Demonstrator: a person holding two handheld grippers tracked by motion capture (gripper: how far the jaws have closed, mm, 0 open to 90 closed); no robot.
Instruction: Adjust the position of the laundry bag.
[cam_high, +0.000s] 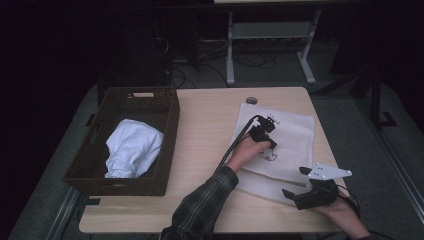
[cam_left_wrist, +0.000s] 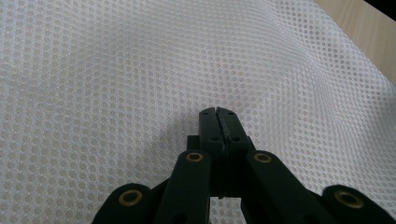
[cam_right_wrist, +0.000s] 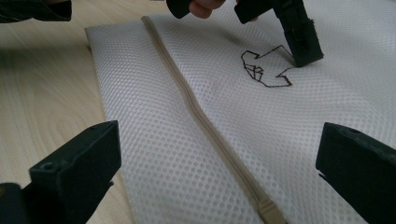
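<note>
The left hand-held gripper (cam_high: 270, 143) has its jaws pressed fully together, tips down on the white mesh laundry bag (cam_high: 292, 142) — in its own view the closed tips (cam_left_wrist: 218, 122) meet with nothing between them, the dotted mesh running out on every side. From the right gripper view those same closed tips (cam_right_wrist: 306, 49) touch the bag just beside a dark line drawing (cam_right_wrist: 265, 70) printed on the mesh.

The right hand-held gripper (cam_high: 296, 181) sits at the bag's near edge, jaws spread wide and holding nothing; its grey three-cornered plate (cam_high: 328, 172) faces up. Between its two jaws (seen in its own view) a beige zipper (cam_right_wrist: 201, 114) runs along the bag, with the zipper pull (cam_right_wrist: 269, 211) at the near end.

The bag lies flat on the right half of the light wooden tabletop (cam_high: 205, 130). A plaid sleeve (cam_high: 202, 205) covers the left forearm. Well apart to the left stands a dark woven basket (cam_high: 165, 145) — inside it a crumpled white garment (cam_high: 131, 147). A small round grommet (cam_high: 251, 100) sits in the tabletop just beyond the bag's far corner.
</note>
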